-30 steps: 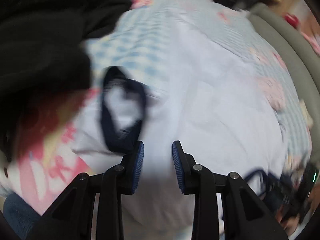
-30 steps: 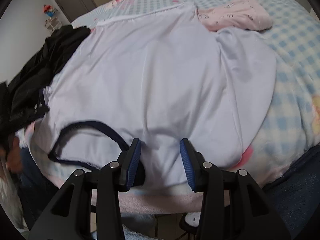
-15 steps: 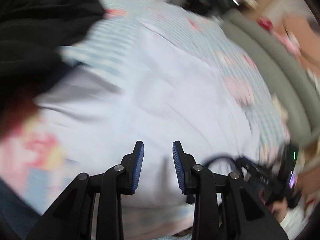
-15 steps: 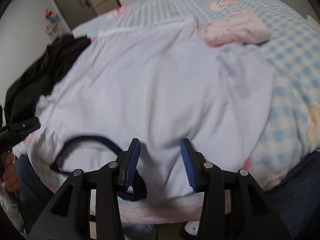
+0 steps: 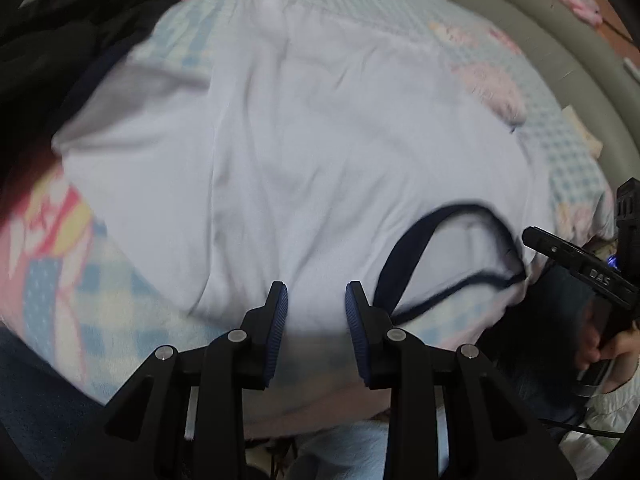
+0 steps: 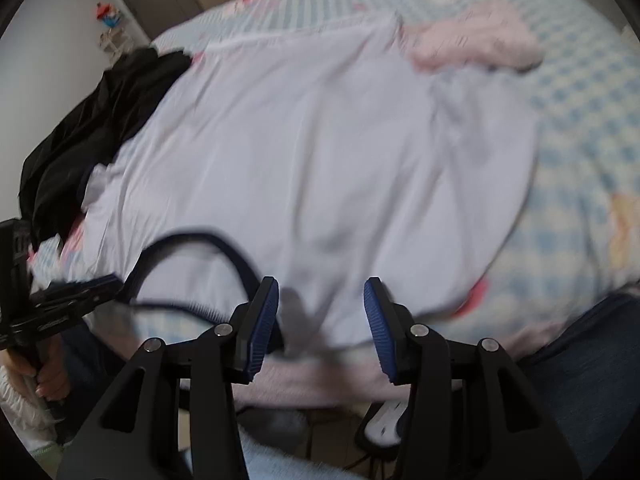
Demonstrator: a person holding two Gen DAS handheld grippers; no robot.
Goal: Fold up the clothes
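Left claw swung across from the black pile to the near hem, parted, empty. Right claw likewise gaping, holding nothing. Shirt spread flat ahead of both; ready for first fold.

Left gripper swung across the white shirt, so the navy-trimmed neckline now sits to its right rather than its left. Right gripper spread slightly wider, nothing between its pads.
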